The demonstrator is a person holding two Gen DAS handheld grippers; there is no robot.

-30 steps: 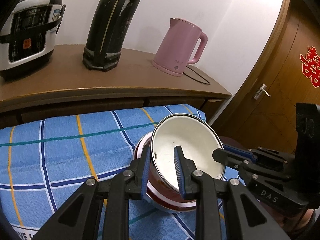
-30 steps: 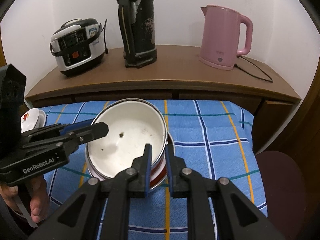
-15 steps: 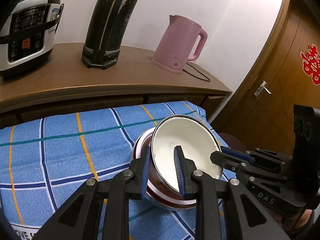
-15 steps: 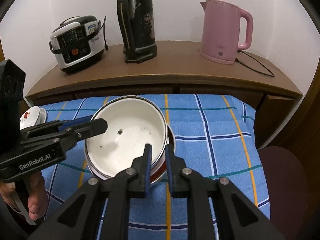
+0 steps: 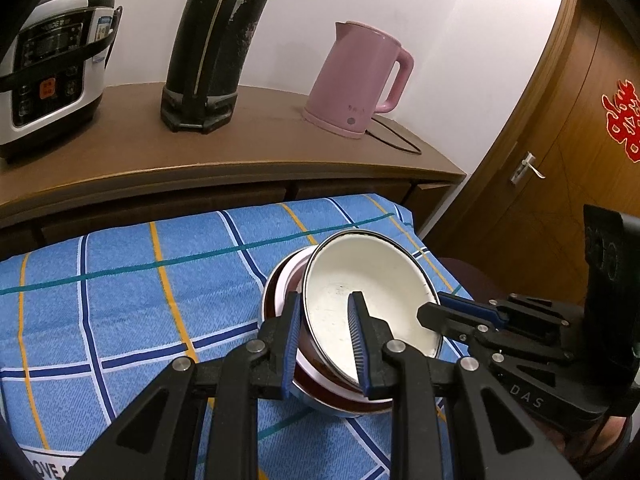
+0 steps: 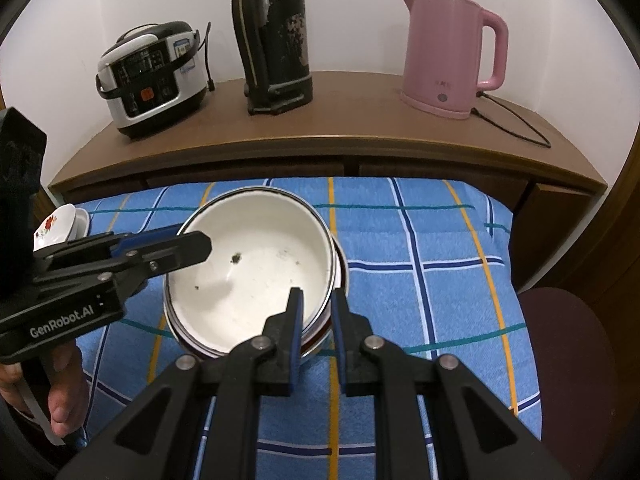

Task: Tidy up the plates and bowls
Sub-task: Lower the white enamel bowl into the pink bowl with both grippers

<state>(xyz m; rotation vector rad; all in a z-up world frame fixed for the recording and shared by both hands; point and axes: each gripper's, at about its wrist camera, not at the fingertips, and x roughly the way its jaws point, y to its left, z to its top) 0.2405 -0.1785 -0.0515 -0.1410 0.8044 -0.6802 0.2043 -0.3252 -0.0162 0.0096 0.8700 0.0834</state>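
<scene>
A white enamel bowl [image 5: 376, 292] with a dark rim sits tilted in a stack of bowls [image 5: 280, 292] on the blue checked cloth. It also shows in the right wrist view [image 6: 256, 268]. My left gripper [image 5: 325, 320] is shut on the bowl's near rim, one finger inside and one outside. My right gripper [image 6: 317, 308] is shut on the opposite rim of the same bowl. Each gripper shows in the other's view, the right one [image 5: 436, 312] and the left one [image 6: 196, 244].
A small white dish with a red flower [image 6: 56, 226] lies at the cloth's far left. On the wooden counter [image 6: 340, 128] behind stand a rice cooker [image 6: 152, 76], a black thermos [image 6: 276, 36] and a pink kettle [image 6: 448, 48] with its cord. A wooden door [image 5: 560, 160] is at right.
Both grippers and the bowl have hardly moved; the cameras have shifted slightly, and both grips stay on the rim.
</scene>
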